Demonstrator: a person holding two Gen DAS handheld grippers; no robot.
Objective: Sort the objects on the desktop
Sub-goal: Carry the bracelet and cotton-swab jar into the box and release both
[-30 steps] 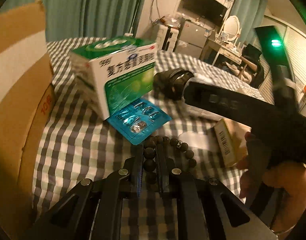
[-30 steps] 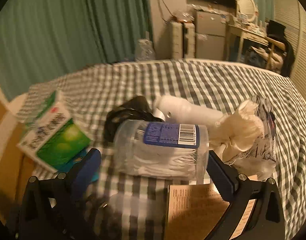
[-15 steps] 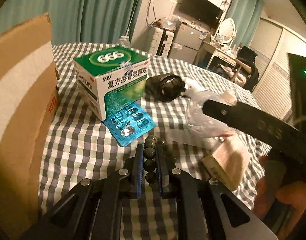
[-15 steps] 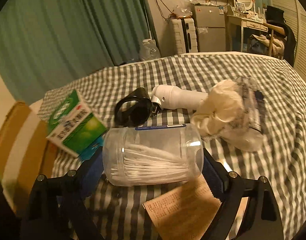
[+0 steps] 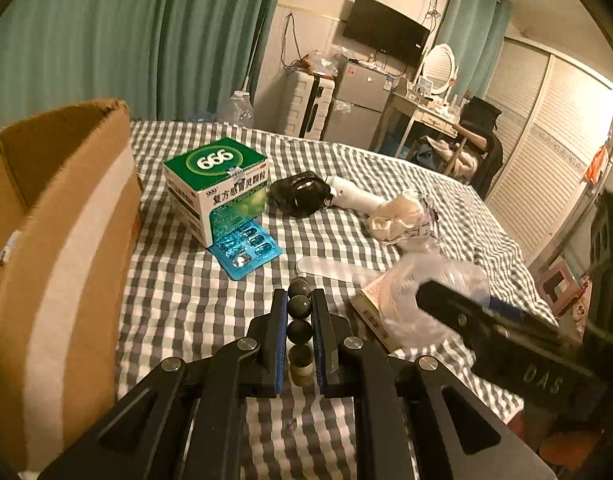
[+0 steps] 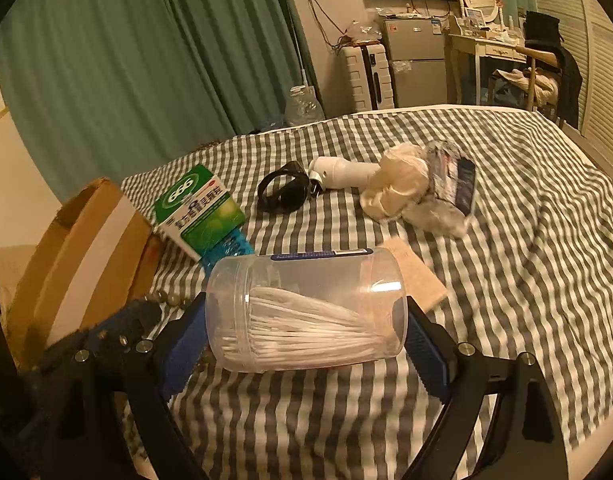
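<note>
My left gripper (image 5: 299, 308) is shut on a dark bead bracelet (image 5: 299, 307), lifted above the checked cloth (image 5: 178, 292). My right gripper (image 6: 306, 316) is shut on a clear plastic jar of cotton swabs (image 6: 306, 312), held sideways above the cloth; the jar shows blurred in the left wrist view (image 5: 430, 296). A green and white medicine box (image 5: 218, 188) stands on a blue blister pack (image 5: 246, 250). An open cardboard box (image 5: 54, 256) is at the left, also in the right wrist view (image 6: 82, 256).
On the cloth lie a black band (image 5: 300, 198), a white cylinder (image 5: 356, 198), a cream scrunchie (image 6: 398, 190) with a plastic packet (image 6: 450, 192), a flat white strip (image 5: 338, 270) and a tan booklet (image 6: 416, 276). Furniture stands beyond the far edge.
Both grippers rose and drew back from the cloth. The bracelet came up in the left gripper. The jar came up in the right gripper and moved away from the booklet.
</note>
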